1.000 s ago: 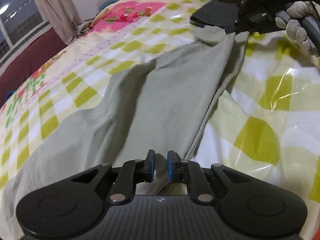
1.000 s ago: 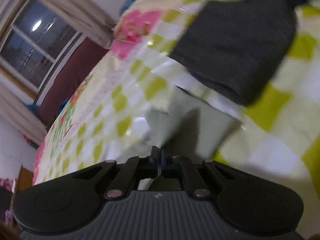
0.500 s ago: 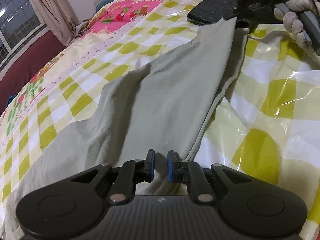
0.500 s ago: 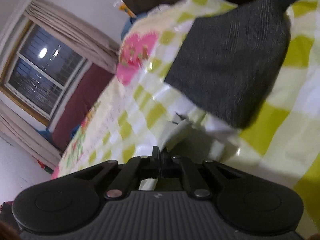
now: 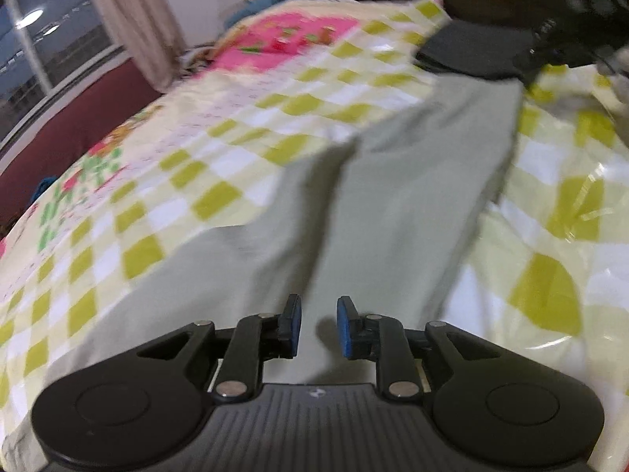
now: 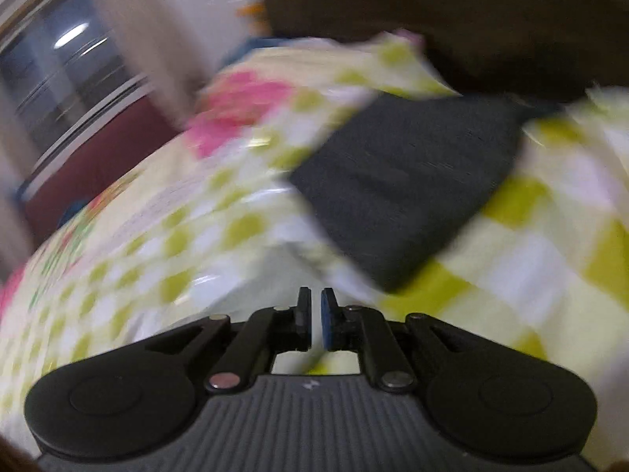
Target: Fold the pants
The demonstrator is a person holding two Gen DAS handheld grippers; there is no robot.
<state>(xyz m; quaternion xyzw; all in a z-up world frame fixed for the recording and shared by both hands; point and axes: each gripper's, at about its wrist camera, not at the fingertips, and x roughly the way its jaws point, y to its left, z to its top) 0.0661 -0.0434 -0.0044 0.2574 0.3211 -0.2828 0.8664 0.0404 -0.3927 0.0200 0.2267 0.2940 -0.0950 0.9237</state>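
We are holding the left gripper tilted down over the pants, and its jaws have just been opening: the blue pads are standing a narrow gap apart with nothing pinched between them, only the pale grey-green cloth lying below and ahead of the fingertips. The pants are stretching away from this gripper in a long band across the checked bedspread, a dark crease running up their middle, and their far end is reaching a dark folded garment well ahead and to the right. There, at the far right of the left wrist view, we are seeing the black body of the right gripper, blurred, just above that far end of the pants. In the right wrist view the right gripper is showing its jaws parted by a thin slit; they have just been opening too, and we are seeing no cloth caught between the pads. A pale edge of cloth is lying just below and left of its fingertips, though the blur is keeping us from telling whether it touches them. The dark folded garment is lying just ahead and to the right of this gripper on the bedspread. A window and a curtain are standing far off to the left.
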